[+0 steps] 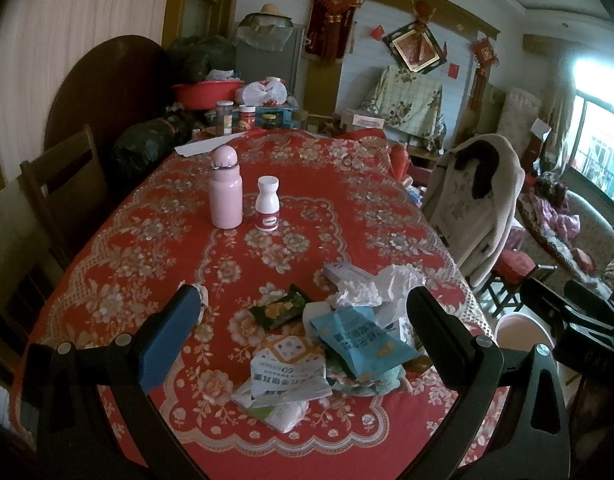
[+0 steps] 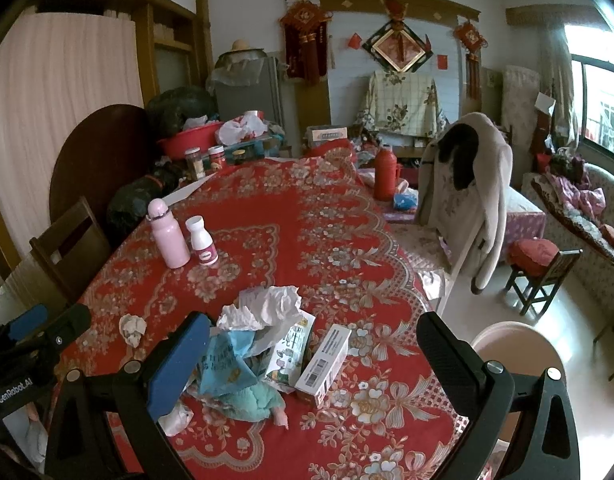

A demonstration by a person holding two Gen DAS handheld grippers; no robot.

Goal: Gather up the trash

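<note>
Task barely begun, by the look of it. Left gripper (image 1: 303, 320) and right gripper (image 2: 313, 354) both spread wide, holding nothing, hovering over the trash pile (image 2: 263, 352) near the table's front edge: blue snack bag (image 1: 359, 340), white wrapper (image 1: 287, 376), green packet (image 1: 281, 306), crumpled tissue (image 2: 267, 304), milk carton (image 2: 291, 354), small box (image 2: 325, 364). One stray paper wad (image 2: 133, 330) toward the left edge. Pink bin (image 2: 519, 364) on the floor off the right edge; contents not visible. Pink flask (image 1: 225, 188) and pill bottle (image 1: 267, 204) stand mid-table.
</note>
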